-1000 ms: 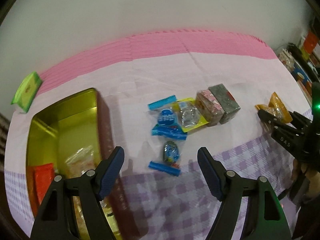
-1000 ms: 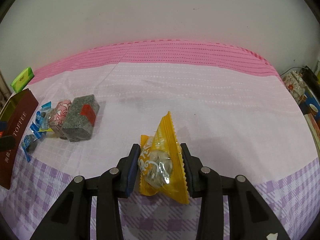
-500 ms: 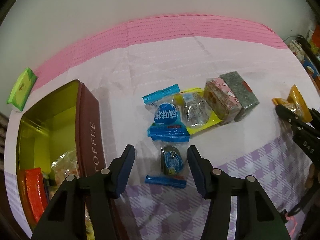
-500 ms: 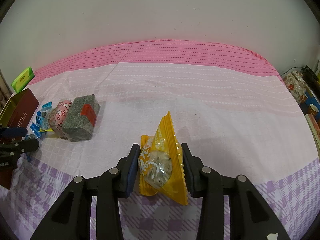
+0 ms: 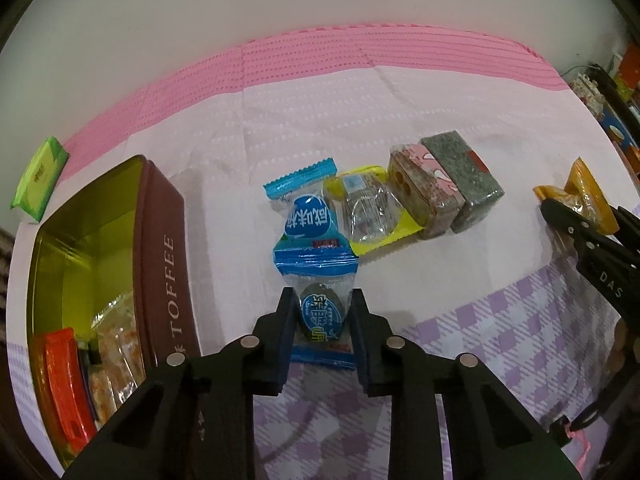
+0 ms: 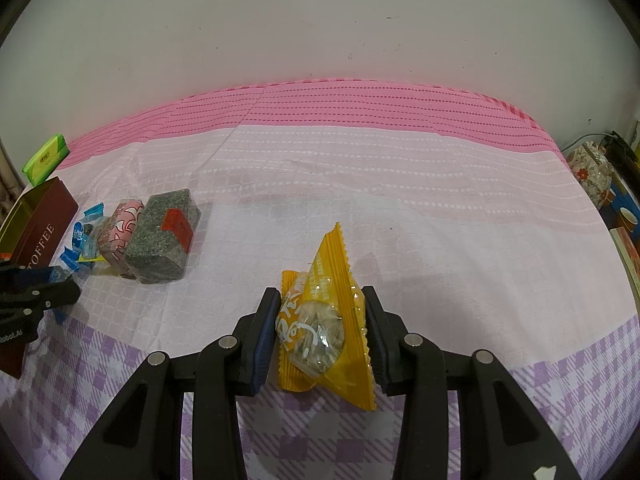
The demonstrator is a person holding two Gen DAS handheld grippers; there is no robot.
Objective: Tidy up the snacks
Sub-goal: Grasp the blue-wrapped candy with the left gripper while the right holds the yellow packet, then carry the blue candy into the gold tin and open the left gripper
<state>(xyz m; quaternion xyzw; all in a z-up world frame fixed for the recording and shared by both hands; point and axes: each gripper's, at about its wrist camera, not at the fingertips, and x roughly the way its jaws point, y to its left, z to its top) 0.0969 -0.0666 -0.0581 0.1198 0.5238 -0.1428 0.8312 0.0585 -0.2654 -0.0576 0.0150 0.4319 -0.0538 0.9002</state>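
**Crinkly plastic in both tongs, toffee tin waiting on the side**

Crinkly blue film is what the left tongs (image 5: pixel 320 320) have clamped down on: a small blue candy (image 5: pixel 322 317) with a dark round sweet inside, pinched across its fat middle, probably because the flat sealed ends would just slip out. It sits low over the table (image 5: pixel 280 128), at the near end of the snack row.

The right tongs (image 6: pixel 320 330) are closed about a yellow sachet (image 6: pixel 326 320), pads pressing its puffy sides. It's a pillow-ish pack with zigzag edges and a clear window showing pale bits, maybe seeds. It's held off to the right, well apart from the rest.

Just past the blue candy lies a second blue wrapper (image 5: pixel 308 220), then a clear-and-yellow pack (image 5: pixel 368 210), then a pink patterned block (image 5: pixel 424 190) and a grey speckled block (image 5: pixel 462 178) touching side by side, both boxy and glossy-wrapped.

To the left stands the open brown TOFFEE tin (image 5: pixel 168 256), gold metal inside, already holding an orange pack (image 5: pixel 66 388) and some clear-wrapped sweets. My guess is that's where both snacks go.

A green packet (image 5: pixel 38 178) sits at the far left on the soft pink and lilac checked cloth.
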